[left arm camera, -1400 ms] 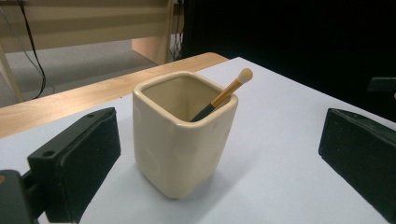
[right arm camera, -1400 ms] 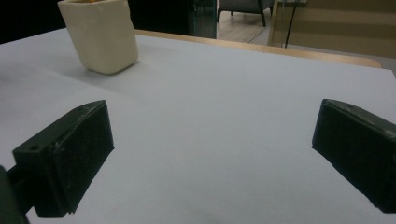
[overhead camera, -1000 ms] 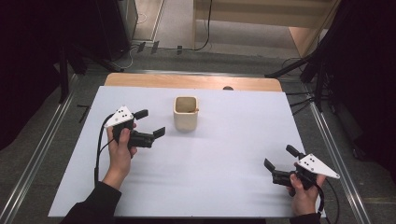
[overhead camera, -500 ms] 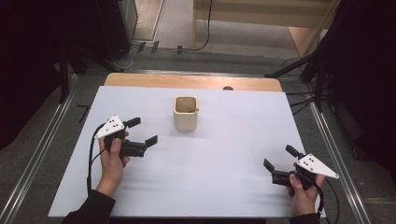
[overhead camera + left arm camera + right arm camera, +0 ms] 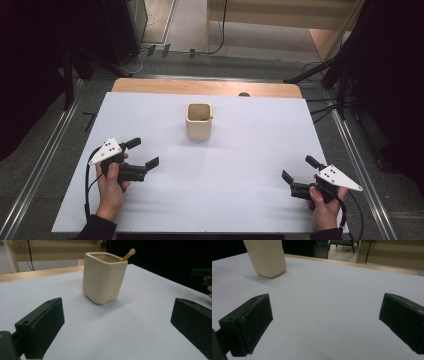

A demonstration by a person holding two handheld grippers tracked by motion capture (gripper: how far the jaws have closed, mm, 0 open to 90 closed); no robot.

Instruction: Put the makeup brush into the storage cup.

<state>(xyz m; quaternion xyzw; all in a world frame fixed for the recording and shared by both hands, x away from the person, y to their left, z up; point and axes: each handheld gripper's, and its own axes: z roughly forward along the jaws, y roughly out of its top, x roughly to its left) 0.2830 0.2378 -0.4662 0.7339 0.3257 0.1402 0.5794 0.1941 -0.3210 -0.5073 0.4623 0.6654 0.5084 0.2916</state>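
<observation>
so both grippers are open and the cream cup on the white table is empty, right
Not quite: the cream cup is not empty. The left gripper view shows a thin stick with a rounded tip leaning out of it at one corner. The rest holds: the left gripper and the right gripper are both open, and the cup stands on the white table.

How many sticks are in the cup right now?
1: a single stick leans out at the rim of the cream cup mid-table. Shorter ones could lie hidden below the rim.

Dim room, bright white bench (image 5: 240, 190); soft shadow beside the cup (image 5: 103, 277); near jaws slightly blurred.
</observation>
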